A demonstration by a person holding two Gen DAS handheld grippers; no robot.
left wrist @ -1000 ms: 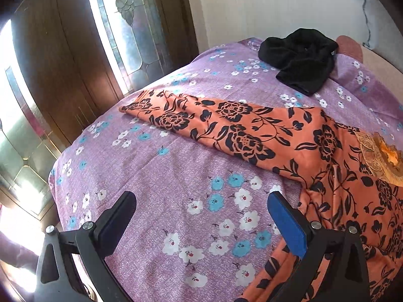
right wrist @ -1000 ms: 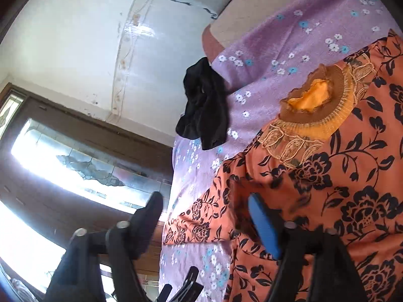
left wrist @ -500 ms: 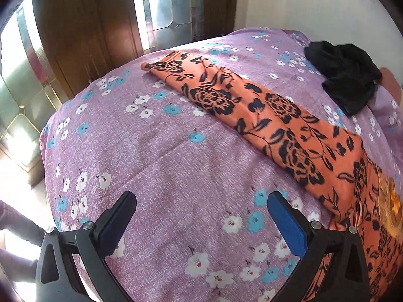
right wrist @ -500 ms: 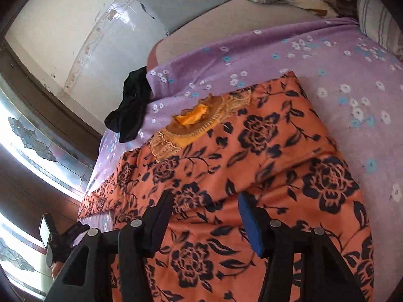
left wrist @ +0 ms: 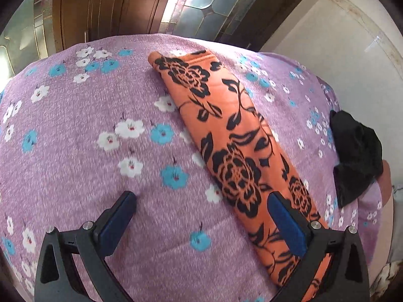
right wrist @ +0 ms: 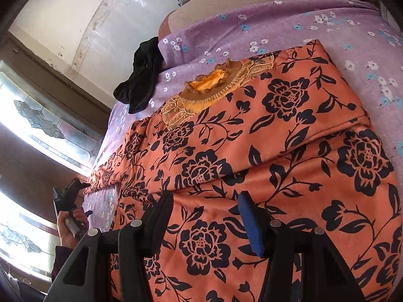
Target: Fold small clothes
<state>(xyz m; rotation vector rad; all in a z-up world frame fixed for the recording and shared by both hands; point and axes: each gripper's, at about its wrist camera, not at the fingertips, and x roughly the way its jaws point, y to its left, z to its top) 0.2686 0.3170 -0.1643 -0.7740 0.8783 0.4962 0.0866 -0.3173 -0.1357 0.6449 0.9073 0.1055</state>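
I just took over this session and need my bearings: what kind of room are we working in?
Most likely a bedroom in a home. The orange floral garment lies spread on a bed with a purple flowered sheet, a wooden wardrobe with leaded glass panels stands beyond it, and a black garment lies near the wall.

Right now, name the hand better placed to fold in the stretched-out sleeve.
Left. The left gripper hangs open right beside the orange floral sleeve, which runs along its right finger. The right gripper sits over the garment's body, away from the sleeve.
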